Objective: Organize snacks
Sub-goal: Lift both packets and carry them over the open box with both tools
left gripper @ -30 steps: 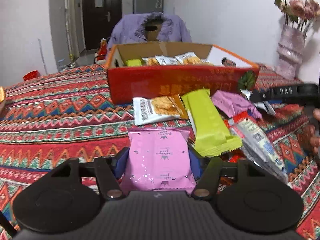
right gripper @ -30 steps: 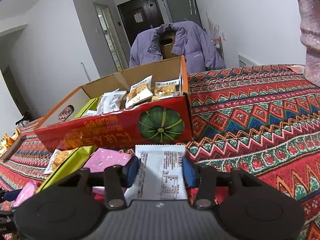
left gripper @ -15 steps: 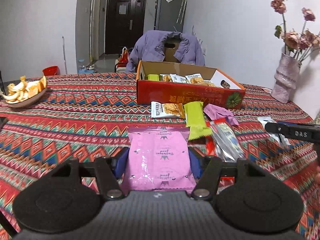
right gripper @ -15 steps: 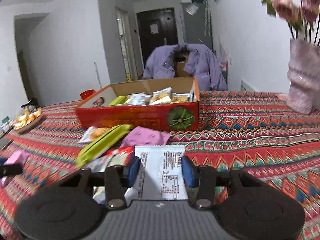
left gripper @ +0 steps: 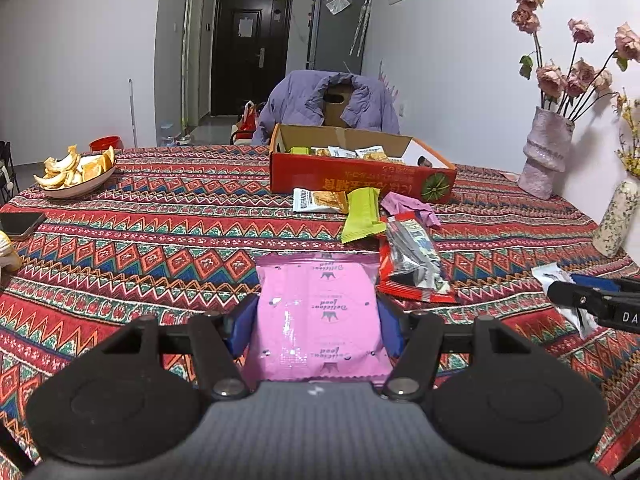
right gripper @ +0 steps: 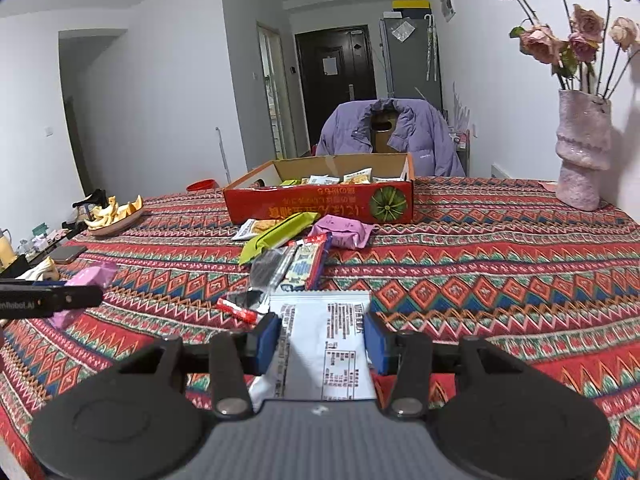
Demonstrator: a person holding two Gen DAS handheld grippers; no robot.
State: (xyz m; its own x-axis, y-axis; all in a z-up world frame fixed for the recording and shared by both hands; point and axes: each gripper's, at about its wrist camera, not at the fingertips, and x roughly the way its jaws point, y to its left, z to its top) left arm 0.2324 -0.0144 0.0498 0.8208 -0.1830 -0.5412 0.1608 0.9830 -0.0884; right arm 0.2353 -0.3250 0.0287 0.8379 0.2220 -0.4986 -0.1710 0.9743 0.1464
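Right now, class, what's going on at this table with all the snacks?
A person holds a gripper in each hand. The left gripper is clamped on a pink snack packet, and the right gripper on a white packet. Both are held above the patterned tablecloth. The red box already holds several packets. A green packet and a few others lie loose in front of it.

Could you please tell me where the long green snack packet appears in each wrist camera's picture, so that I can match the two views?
Left wrist view: the green snack packet lies right of centre, just in front of the red cardboard box.
Right wrist view: the same packet lies left of centre, angled, before the box's front wall.
Shared landmark: the green pumpkin picture on the box's front.
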